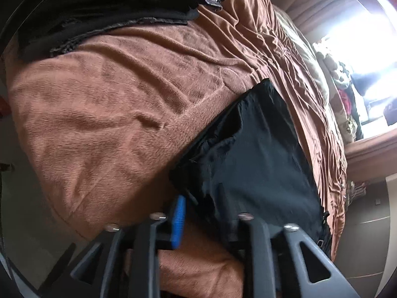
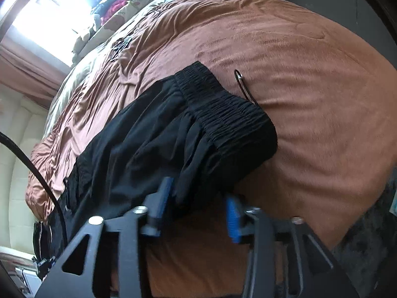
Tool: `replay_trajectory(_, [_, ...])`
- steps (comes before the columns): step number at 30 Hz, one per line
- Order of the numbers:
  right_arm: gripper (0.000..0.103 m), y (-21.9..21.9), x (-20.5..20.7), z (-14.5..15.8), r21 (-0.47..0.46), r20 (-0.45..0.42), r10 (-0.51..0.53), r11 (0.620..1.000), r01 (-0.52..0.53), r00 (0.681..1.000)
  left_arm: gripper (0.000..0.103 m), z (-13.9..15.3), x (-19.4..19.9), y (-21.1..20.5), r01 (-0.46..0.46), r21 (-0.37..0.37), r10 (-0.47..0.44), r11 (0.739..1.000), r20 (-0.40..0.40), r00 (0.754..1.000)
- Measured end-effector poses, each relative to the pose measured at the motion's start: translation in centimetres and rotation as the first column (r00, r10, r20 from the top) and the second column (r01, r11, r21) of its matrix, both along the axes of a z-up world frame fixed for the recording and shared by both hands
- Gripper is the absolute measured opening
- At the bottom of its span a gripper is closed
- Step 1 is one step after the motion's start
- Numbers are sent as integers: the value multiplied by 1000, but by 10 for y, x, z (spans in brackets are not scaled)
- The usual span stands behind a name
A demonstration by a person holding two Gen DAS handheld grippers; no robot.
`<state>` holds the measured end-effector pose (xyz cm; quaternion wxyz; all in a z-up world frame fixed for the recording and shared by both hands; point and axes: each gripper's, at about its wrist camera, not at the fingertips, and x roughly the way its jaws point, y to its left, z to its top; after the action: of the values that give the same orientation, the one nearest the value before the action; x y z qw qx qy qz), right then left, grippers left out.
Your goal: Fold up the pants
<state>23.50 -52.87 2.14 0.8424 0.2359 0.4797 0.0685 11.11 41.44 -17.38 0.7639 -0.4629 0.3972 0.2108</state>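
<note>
black pants point(image 2: 158, 149) lie on the brown blanket point(image 2: 310, 87) near the bed edge | left gripper point(image 1: 201, 213) spread, fabric between its fingers | right gripper point(image 2: 198, 203) spread around the waistband point(image 2: 223, 109) edge

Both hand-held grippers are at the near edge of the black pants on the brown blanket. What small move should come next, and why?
Probably close both on the near edge. The right hand-held gripper stands open with cloth of the black pants between its pads, near the waistband; the left hand-held gripper also straddles fabric, on the brown blanket.
</note>
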Motion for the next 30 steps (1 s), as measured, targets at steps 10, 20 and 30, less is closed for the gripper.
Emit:
replay_trajectory(10, [63, 9, -40, 31, -140, 100, 31, 990, -17, 994, 61, 7, -19, -13, -23, 9, 22, 1000, 103, 994])
replay_trajectory(20, [63, 91, -36, 69, -268, 224, 230, 949, -167, 947, 67, 3, -8, -41, -1, -2, 1, 1000, 169, 986])
replay_trajectory(30, [63, 164, -11, 62, -349, 245, 422, 878, -327, 873, 67, -5, -4, -44, -3, -32, 9, 999, 182, 983])
